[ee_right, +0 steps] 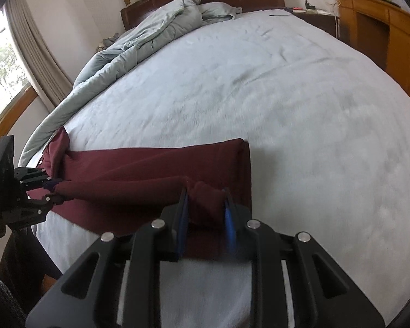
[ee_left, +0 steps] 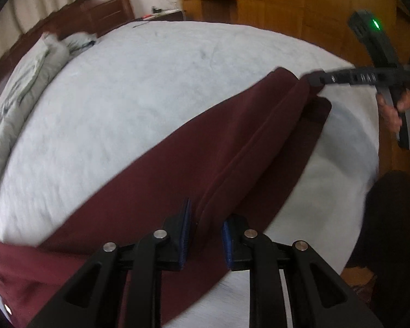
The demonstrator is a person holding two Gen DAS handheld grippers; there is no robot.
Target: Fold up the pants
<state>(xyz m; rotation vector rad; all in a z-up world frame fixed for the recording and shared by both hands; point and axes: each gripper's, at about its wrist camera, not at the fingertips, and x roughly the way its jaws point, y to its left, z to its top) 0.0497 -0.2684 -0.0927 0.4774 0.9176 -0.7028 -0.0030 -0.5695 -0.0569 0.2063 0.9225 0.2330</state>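
Bed [ee_right: 287, 104]: pale blue cover, the largest item before us, with a rumpled quilt [ee_right: 139, 41] heaped toward the headboard. Pants [ee_right: 150, 164]: maroon, laid near the bed's front edge, long axis running side to side along that edge; the waist end bunches by the left gripper [ee_right: 50, 190], the cuff end reaches the right gripper [ee_right: 205, 205]. One leg lies flat; the other is raised as a long ridge above it. Step in hand, as we judge it: the lengthwise fold, one leg being carried over onto the other. Right gripper: fingers set narrow with a fold of cloth between the blue pads [ee_right: 183, 213], holding the cuff end. Left gripper, in its own view [ee_left: 206, 235]: pads part-way apart with the lifted ridge running between them; the right view shows its tips pinching the cloth at the waist end, so we take it as holding the pants. Right gripper seen from the left [ee_left: 314, 78]: tip at the far cuff, a hand [ee_left: 399, 109] on its handle. Next move, we think: both ends travel together across the flat leg, kept taut so the edges align, then lowered and released.
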